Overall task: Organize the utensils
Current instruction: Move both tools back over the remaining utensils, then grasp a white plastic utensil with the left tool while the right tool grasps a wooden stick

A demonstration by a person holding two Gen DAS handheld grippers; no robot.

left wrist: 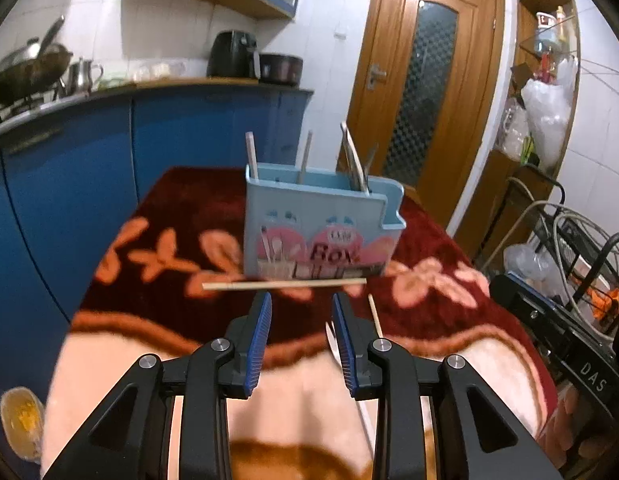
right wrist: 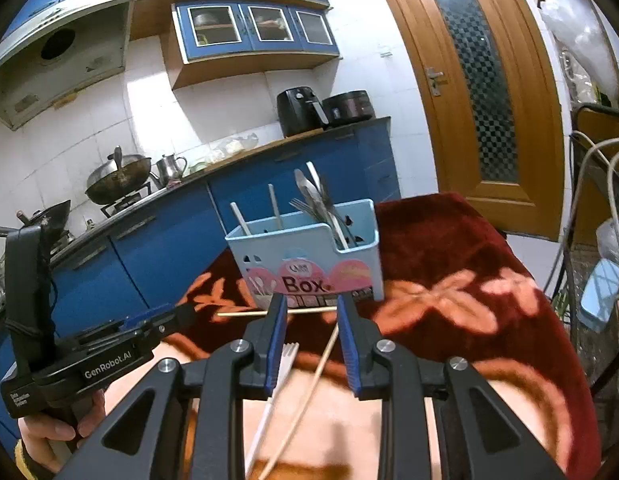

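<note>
Surface: a table under a dark red blanket [left wrist: 181, 208] with orange flowers and a pale pink border.
Room: kitchen; blue cabinets [left wrist: 69, 184] at 9 o'clock, a wooden door [left wrist: 425, 80] at 1 o'clock, a wok [right wrist: 117, 180] and an air fryer [right wrist: 299, 110] on the counter.
Holder: a light blue utensil box [left wrist: 321, 228] stood upright mid-table, with chopsticks, a fork and spoons in it.
Loose items: 1 chopstick [left wrist: 283, 285] lay crosswise, just at the box's foot; a 2nd chopstick [right wrist: 305, 400] and a white plastic fork [right wrist: 275, 388] lay nearer, at 6 o'clock.
Left gripper [left wrist: 301, 300]: jaws spread, nothing between them, just short of the crosswise chopstick.
Right gripper [right wrist: 311, 300]: jaws apart, empty, above the fork and 2nd chopstick.
In the way: the left gripper sat at 8 o'clock in the right wrist view, gripped by a hand [right wrist: 53, 428].
</note>
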